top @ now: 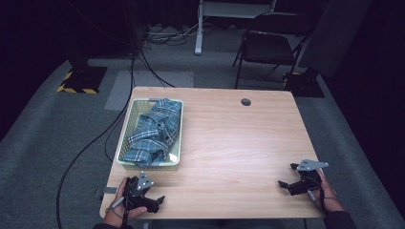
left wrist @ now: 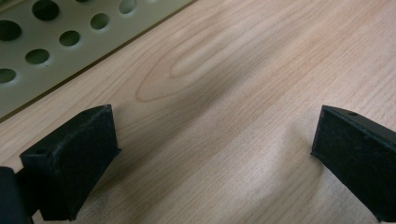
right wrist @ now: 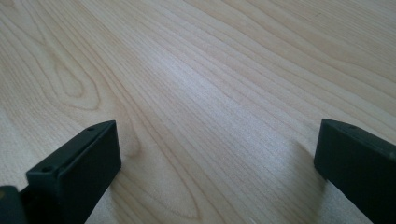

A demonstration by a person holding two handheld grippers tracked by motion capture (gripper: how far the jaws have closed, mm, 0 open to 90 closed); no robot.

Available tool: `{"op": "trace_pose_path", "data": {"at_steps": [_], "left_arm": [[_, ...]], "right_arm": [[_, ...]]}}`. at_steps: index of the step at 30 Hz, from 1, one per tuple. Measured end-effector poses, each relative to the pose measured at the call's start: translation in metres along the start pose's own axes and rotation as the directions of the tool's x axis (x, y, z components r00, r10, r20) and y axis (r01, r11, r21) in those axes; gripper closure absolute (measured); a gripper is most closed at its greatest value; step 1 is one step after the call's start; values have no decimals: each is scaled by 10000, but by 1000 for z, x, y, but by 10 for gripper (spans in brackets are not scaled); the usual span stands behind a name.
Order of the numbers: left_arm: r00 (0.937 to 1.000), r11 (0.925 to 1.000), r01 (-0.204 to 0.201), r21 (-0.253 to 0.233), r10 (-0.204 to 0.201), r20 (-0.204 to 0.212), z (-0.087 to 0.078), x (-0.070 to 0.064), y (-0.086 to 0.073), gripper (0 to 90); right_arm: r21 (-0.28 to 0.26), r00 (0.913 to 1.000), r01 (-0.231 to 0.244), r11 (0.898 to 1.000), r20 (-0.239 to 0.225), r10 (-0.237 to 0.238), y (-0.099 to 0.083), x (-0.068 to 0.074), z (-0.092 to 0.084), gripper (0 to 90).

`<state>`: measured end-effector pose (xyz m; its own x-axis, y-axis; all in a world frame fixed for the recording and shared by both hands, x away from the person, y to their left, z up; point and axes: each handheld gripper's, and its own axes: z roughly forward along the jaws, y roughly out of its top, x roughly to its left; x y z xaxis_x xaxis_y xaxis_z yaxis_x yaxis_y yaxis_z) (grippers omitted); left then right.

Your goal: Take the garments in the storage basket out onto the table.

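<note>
A blue plaid shirt [top: 155, 131] lies crumpled inside a pale green perforated basket [top: 125, 133] on the left half of the wooden table [top: 229, 143]. My left gripper [top: 154, 198] rests near the table's front left corner, just in front of the basket, jaws wide apart and empty. In the left gripper view the left gripper [left wrist: 215, 154] has bare wood between its jaws, and the basket wall [left wrist: 51, 51] shows at top left. My right gripper [top: 286, 175] sits at the front right edge, open. In the right gripper view the right gripper [right wrist: 217, 158] spans plain wood.
A round cable hole [top: 246, 102] sits near the table's far edge. Behind the table stand a black folding chair [top: 267, 45] and a white desk frame [top: 200, 28]. Cables [top: 119, 119] trail over the grey carpet at left.
</note>
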<state>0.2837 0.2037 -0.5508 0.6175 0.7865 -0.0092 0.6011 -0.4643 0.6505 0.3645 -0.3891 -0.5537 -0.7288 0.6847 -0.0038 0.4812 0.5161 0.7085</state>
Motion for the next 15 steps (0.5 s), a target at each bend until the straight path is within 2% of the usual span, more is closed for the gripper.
{"op": "trace_pose_path", "data": {"at_steps": [7, 15], "left_arm": [[10000, 10000, 32, -40, -32, -27, 0, 0, 0, 0], [10000, 9998, 2, 190, -2, -18, 0, 0, 3, 0]], "right_arm": [[4, 10000, 5, 10000, -18, -5, 0, 0, 0, 4], [-4, 10000, 25, 10000, -21, -25, 0, 0, 0, 5]]}}
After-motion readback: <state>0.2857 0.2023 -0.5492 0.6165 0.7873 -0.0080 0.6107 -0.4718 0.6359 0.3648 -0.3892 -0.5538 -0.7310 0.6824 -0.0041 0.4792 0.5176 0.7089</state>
